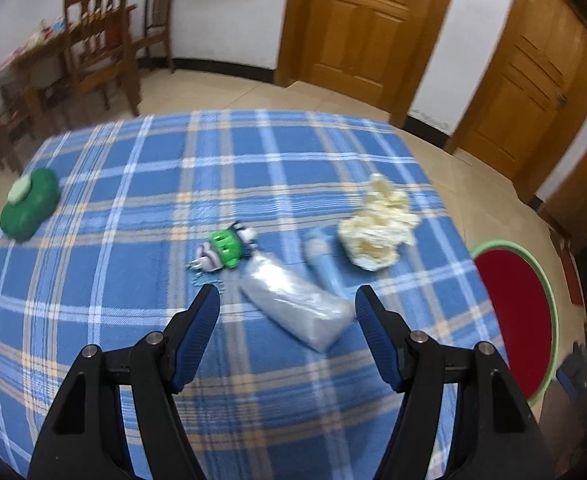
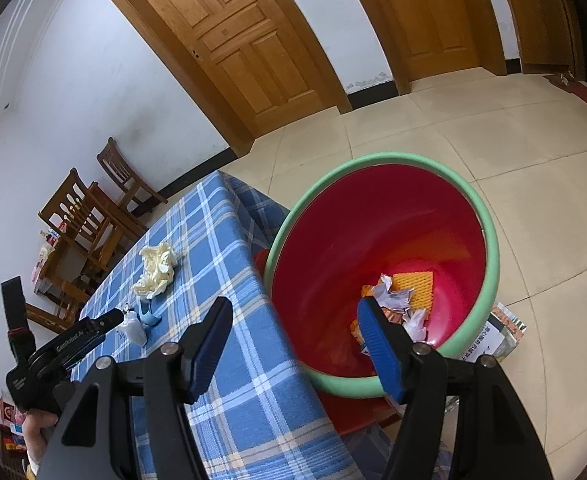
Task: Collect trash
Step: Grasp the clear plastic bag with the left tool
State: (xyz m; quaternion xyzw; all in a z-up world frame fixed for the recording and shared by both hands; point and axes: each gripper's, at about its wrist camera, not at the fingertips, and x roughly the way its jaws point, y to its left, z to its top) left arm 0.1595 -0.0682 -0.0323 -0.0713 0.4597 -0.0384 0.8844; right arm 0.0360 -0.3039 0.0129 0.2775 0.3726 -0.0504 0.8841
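Left gripper [image 1: 287, 300] jaws apart and empty, poised over a clear plastic bag [image 1: 297, 306] lying between them on the surface. Right gripper [image 2: 293, 312] jaws apart, empty, above the red bin [image 2: 373, 220]. Step in hand, likely: reach; next, descend and clamp.

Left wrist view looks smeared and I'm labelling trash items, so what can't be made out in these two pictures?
- Green toy, left wrist view: motion blur hides what it is.
- Clear plastic bag, left wrist view: contents blurred.
- Red bin, right wrist view: right hand-held gripper covers part of the paper scraps.
- Printed packet, right wrist view: half hidden behind the bin rim, text too small to read.
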